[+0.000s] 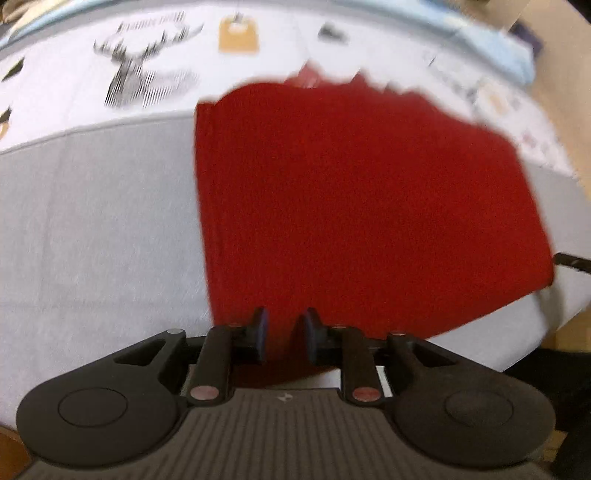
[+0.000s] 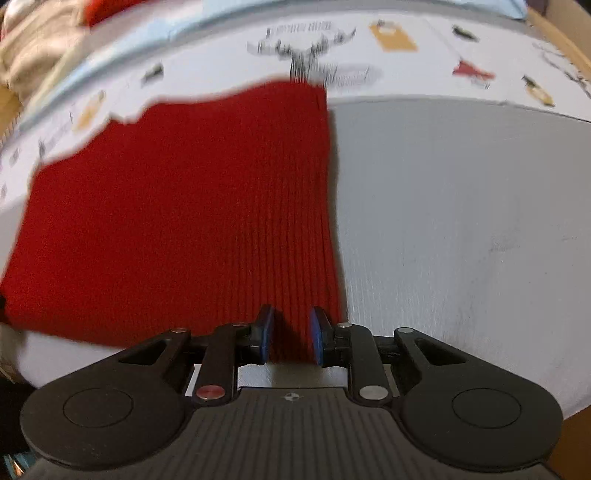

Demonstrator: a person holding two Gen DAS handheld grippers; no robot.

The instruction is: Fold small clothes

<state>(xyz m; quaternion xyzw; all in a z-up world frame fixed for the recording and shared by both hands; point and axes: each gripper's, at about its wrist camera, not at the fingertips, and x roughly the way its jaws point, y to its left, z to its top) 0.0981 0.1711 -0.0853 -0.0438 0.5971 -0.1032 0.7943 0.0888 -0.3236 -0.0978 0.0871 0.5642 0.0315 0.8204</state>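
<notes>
A red ribbed knit garment (image 1: 362, 206) lies flat on a grey cloth-covered surface; it also fills the left half of the right wrist view (image 2: 184, 214). My left gripper (image 1: 283, 328) is open over the garment's near edge, close to its left side, with red cloth showing between the fingers. My right gripper (image 2: 291, 332) is open over the near edge by the garment's right side, cloth between its blue pads (image 2: 266, 334). Neither gripper holds the cloth. The garment's far edge is uneven and blurred.
The grey cover (image 1: 92, 229) (image 2: 461, 229) lies on a white sheet printed with a deer head (image 1: 140, 70) (image 2: 306, 51) and small orange figures (image 1: 238, 35). The surface's edge drops off near right in the left wrist view (image 1: 554, 332). Beige bundled fabric (image 2: 33, 48) sits far left.
</notes>
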